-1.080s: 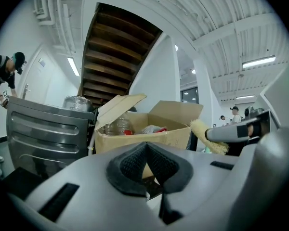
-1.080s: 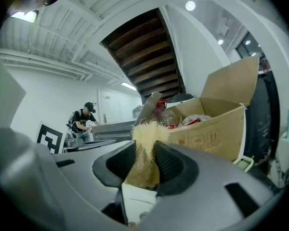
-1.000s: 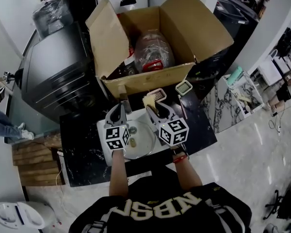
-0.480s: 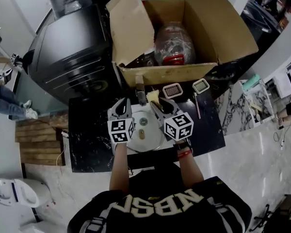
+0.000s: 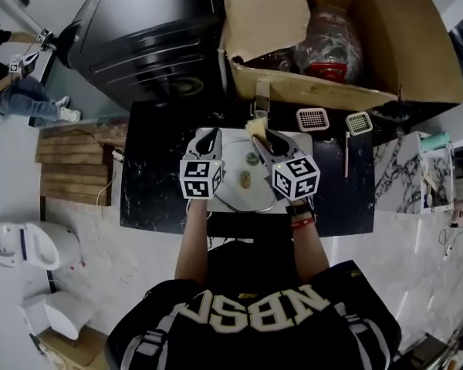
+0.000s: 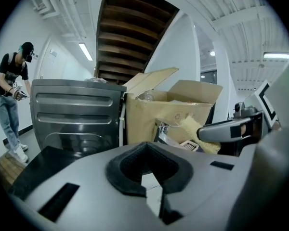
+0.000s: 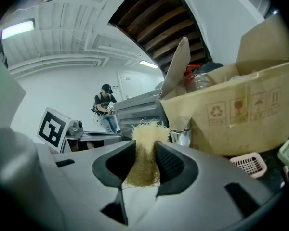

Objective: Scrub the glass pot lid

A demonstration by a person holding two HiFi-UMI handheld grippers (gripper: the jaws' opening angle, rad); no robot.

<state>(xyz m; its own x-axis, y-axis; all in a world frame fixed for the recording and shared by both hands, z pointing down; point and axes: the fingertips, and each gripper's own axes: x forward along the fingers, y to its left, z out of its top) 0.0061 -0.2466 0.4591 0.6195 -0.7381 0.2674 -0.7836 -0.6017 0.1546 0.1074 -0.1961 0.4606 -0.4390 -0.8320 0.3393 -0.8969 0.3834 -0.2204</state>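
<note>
Jaws of the left gripper (image 6: 145, 148) are closed together with nothing between them. Those of the right gripper (image 7: 144, 147) are clamped on a yellow fibrous scrubbing pad (image 7: 145, 131), which sticks out past their tips.

Both grippers are held side by side, pointing forward and slightly down over a white basin (image 5: 233, 139) set in a black marbled surface (image 5: 154, 187). The glass pot lid (image 5: 235, 195) lies in that basin, knob up, below and between the two grippers. Whether either gripper touches it cannot be told from the head view. The scrubbing pad sits above the far edge of the basin, close to a metal faucet (image 5: 261, 99).

Further right on the surface lie a thin pink stick (image 5: 346, 154) and two small white gridded baskets (image 5: 312, 119). Behind them stands an open cardboard box (image 5: 417, 52) holding a clear plastic bag with something red. A large black appliance (image 5: 147, 29) stands to the left of the box. Far off at the left, a person (image 6: 12, 100) stands on the floor.
</note>
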